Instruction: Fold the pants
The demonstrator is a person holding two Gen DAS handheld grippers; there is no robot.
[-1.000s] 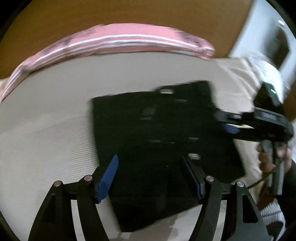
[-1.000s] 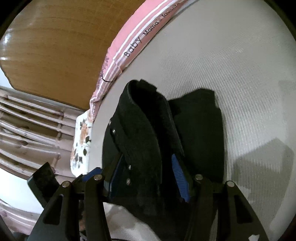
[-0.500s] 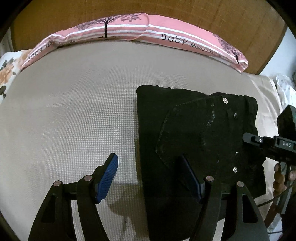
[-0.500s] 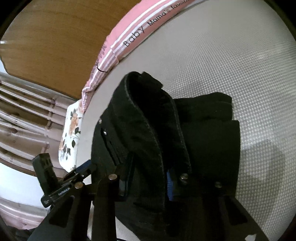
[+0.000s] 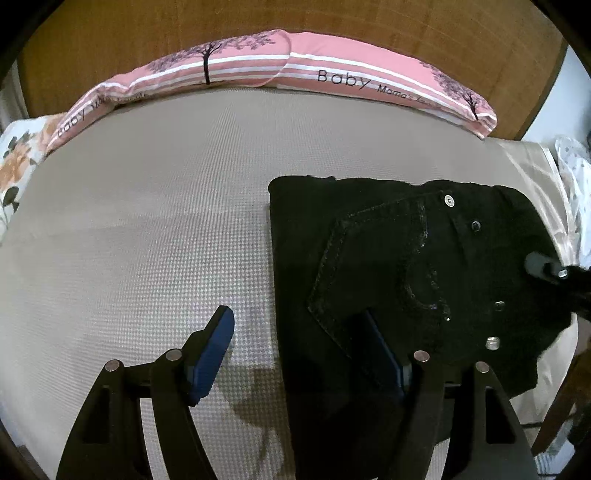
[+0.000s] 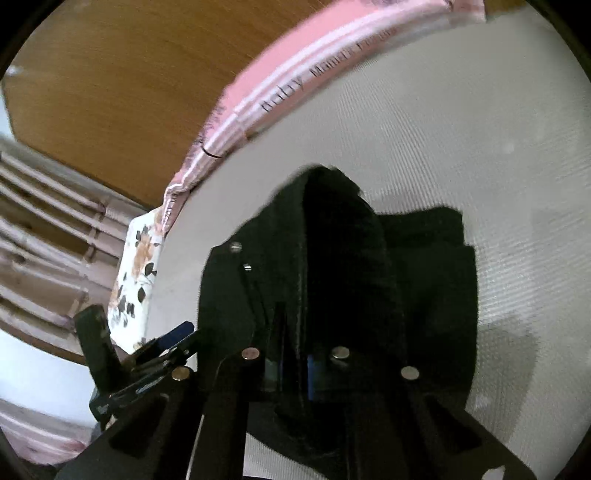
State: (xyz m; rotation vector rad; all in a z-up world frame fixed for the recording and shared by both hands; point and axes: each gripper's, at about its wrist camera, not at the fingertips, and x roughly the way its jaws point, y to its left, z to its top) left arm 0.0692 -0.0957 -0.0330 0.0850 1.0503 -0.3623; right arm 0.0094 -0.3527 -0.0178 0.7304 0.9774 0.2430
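Floral cushion (image 5: 16, 166), far left. Pink striped bolster pillow (image 5: 295, 70) along the wooden headboard (image 5: 332, 22). Beige waffle-weave bedcover (image 5: 147, 221). Your left gripper (image 5: 299, 343): spread, one pad over bedcover, the other over cloth, pinching nothing. Folded black denim pants (image 5: 406, 266), right half of bedcover. Your right gripper (image 6: 295, 362): just closed, pinching the pants' raised edge.

Folded black pants (image 5: 413, 266) lie on the beige bed (image 5: 155, 229), back pocket and metal rivets facing up. The left tool (image 5: 301, 343) hangs above with jaws apart, one blue pad over bare cover, the other over the pants. A pink pillow (image 5: 280, 62) lines the wooden headboard (image 5: 332, 18).
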